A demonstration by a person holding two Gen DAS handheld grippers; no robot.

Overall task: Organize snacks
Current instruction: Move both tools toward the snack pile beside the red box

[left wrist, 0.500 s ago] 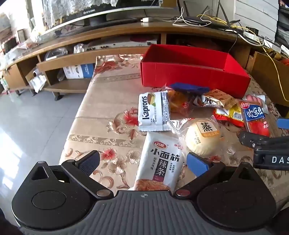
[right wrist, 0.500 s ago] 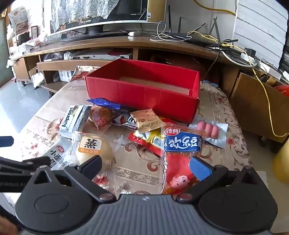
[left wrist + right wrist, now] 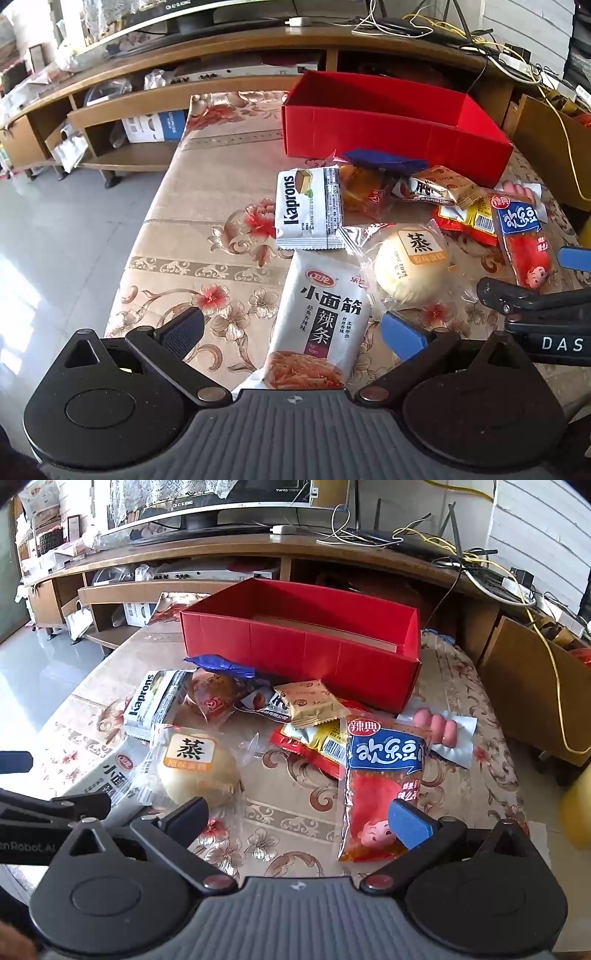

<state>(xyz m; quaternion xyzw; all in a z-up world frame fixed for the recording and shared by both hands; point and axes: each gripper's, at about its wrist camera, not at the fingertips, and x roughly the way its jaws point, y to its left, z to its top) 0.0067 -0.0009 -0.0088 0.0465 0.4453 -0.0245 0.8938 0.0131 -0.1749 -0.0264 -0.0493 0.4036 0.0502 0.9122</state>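
An open red box (image 3: 391,122) (image 3: 303,646) stands at the far side of the table, with a heap of snack packets in front of it. My left gripper (image 3: 293,332) is open and hovers over the near end of a white spicy-strip packet (image 3: 321,314). Beyond it lie a white Kaprons wafer pack (image 3: 306,206) and a wrapped round bun (image 3: 410,266). My right gripper (image 3: 301,818) is open too, with bare tablecloth between its fingers. Its right pad (image 3: 410,823) sits above the lower end of a red-and-blue packet (image 3: 380,775). The bun (image 3: 195,768) is by its left finger.
More packets lie between the bun and the box: a tan biscuit pack (image 3: 310,701), a yellow-and-red one (image 3: 317,746), a sausage pack (image 3: 439,727). The flowered tablecloth (image 3: 207,229) is bare on the left. A long wooden TV stand (image 3: 258,550) runs behind the table.
Both views have shifted only slightly, so the snacks sit a little higher in each picture. The jaws stay wide and no packet has moved.
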